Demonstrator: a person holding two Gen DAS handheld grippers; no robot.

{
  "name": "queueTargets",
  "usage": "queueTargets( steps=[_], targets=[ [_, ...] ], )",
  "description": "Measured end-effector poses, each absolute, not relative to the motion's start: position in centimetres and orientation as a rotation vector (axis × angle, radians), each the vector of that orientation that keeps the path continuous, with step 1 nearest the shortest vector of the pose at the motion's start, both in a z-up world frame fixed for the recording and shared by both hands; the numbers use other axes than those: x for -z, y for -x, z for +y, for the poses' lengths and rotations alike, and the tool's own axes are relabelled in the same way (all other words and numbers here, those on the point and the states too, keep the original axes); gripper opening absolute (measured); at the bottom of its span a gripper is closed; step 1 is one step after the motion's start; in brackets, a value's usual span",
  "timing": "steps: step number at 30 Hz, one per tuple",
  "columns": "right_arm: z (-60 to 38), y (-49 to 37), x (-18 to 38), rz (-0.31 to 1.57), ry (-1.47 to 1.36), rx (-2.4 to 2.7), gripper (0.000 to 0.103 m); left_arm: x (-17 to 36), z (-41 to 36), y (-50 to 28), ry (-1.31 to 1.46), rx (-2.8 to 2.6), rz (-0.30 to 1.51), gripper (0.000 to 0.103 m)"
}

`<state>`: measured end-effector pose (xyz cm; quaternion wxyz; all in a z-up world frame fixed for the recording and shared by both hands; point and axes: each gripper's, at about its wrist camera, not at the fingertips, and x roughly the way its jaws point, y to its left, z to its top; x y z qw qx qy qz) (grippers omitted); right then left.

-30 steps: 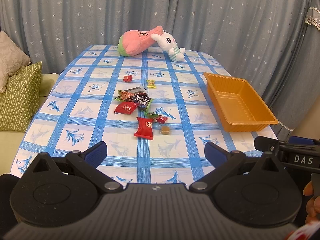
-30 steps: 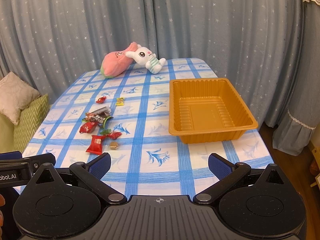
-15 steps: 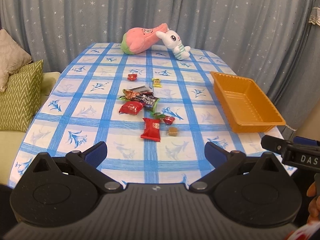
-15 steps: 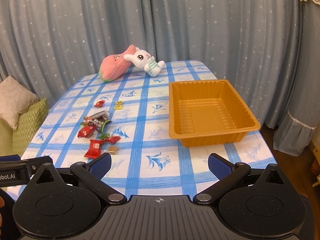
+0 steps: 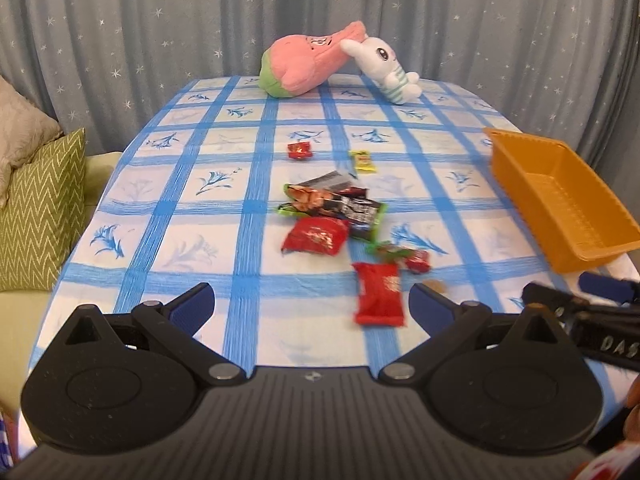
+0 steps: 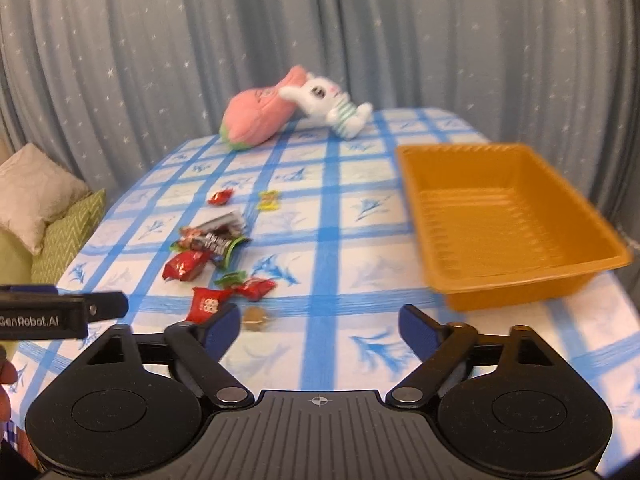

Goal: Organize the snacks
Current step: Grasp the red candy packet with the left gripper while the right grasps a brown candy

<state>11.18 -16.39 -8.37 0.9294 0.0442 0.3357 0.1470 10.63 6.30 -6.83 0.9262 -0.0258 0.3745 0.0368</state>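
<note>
Several snack packets lie in a loose cluster mid-table: a flat red packet [image 5: 379, 299] nearest, a crumpled red bag [image 5: 314, 235], dark bars with green edges [image 5: 340, 204], a small red candy [image 5: 299, 149], a yellow candy [image 5: 363, 160] and a small brown sweet [image 6: 256, 317]. An empty orange tray [image 6: 508, 220] stands on the right; it also shows in the left wrist view [image 5: 556, 196]. My left gripper [image 5: 310, 306] is open and empty, just short of the flat red packet. My right gripper [image 6: 320, 326] is open and empty, near the brown sweet.
A pink plush [image 5: 308, 64] and a white bunny plush [image 5: 384, 68] lie at the table's far end. Green and beige cushions [image 5: 36, 208] sit off the left edge. Grey star curtains hang behind. The blue-checked tablecloth [image 5: 192, 248] covers the table.
Both grippers have moved forward over the table toward the snack cluster; the packets and tray look larger and nearer. Both stay open. Nothing on the table has moved.
</note>
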Motion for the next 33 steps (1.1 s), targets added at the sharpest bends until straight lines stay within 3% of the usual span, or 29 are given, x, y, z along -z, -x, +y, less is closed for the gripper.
queueTargets(
  steps=[9, 19, 22, 26, 33],
  targets=[
    [-12.3, -15.1, 13.1, 0.738, -0.073, -0.366, 0.059, 9.5, 8.9, -13.0, 0.113, -0.080, 0.786, 0.100],
    [-9.6, -17.1, 15.2, 0.735, -0.013, -0.382, 0.055, 10.8, 9.2, -13.9, 0.144, -0.052, 0.820, 0.100],
    [-9.4, -16.9, 15.3, 0.721, 0.035, -0.374, 0.047, 10.9, 9.1, -14.0, 0.146, -0.051, 0.826, 0.100],
    [-9.5, -16.7, 15.2, 0.723, 0.048, -0.384, 0.024, 11.0, 8.9, -14.0, 0.142, -0.042, 0.822, 0.100],
    [-10.4, -16.5, 14.8, 0.717, 0.006, -0.388, 0.021, 11.3, 8.0, -14.2, 0.139, -0.003, 0.806, 0.100]
  ],
)
